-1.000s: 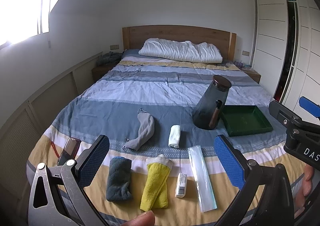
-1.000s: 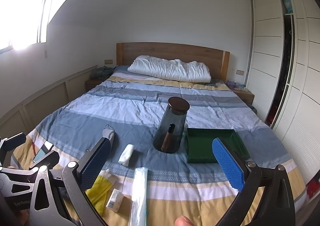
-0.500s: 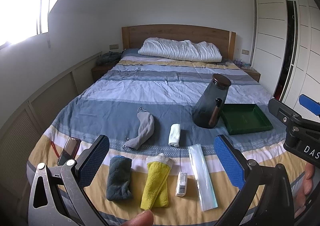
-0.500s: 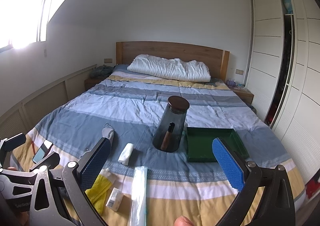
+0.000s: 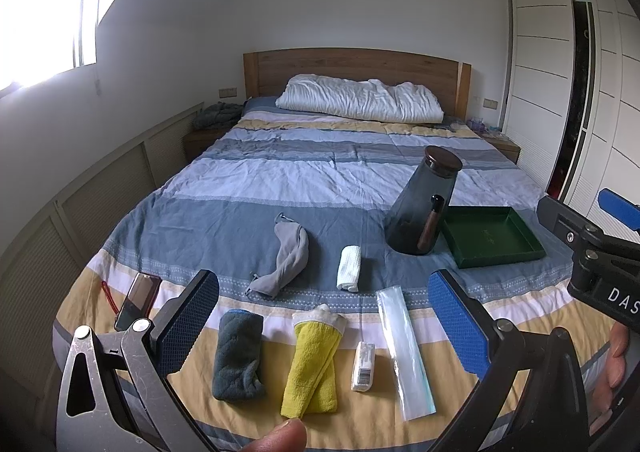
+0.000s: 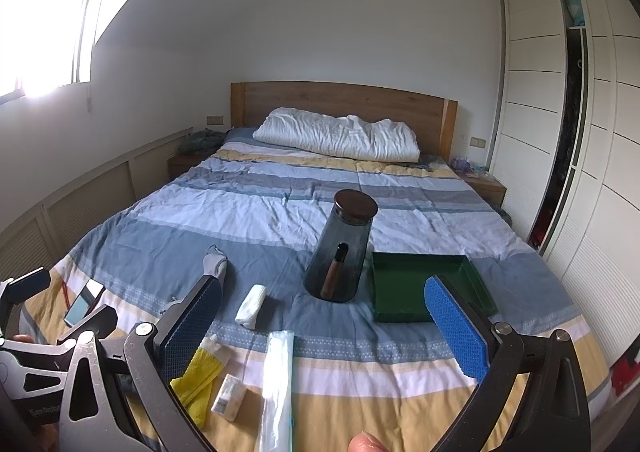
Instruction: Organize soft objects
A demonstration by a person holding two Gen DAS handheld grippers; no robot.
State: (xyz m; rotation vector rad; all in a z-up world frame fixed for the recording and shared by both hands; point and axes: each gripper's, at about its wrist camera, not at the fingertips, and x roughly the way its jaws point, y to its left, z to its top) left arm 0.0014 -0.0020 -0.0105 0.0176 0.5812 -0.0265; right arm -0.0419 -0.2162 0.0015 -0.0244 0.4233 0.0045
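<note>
Hovering over the striped bed [image 5: 280, 179] with left gripper [image 5: 324, 316] and right gripper [image 6: 324, 316] both spread wide and empty, judging it best lowering squarely over the rolled yellow terry cloth [image 5: 314, 364] lying beside the rolled dark grey towel [image 5: 238, 356], pinching mid-roll.

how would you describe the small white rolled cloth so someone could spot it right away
On the bed, look just left of the dark glass carafe. The white rolled cloth lies on the blue stripe, right of the limp grey sock; it is the only white, tightly rolled item there.
</note>
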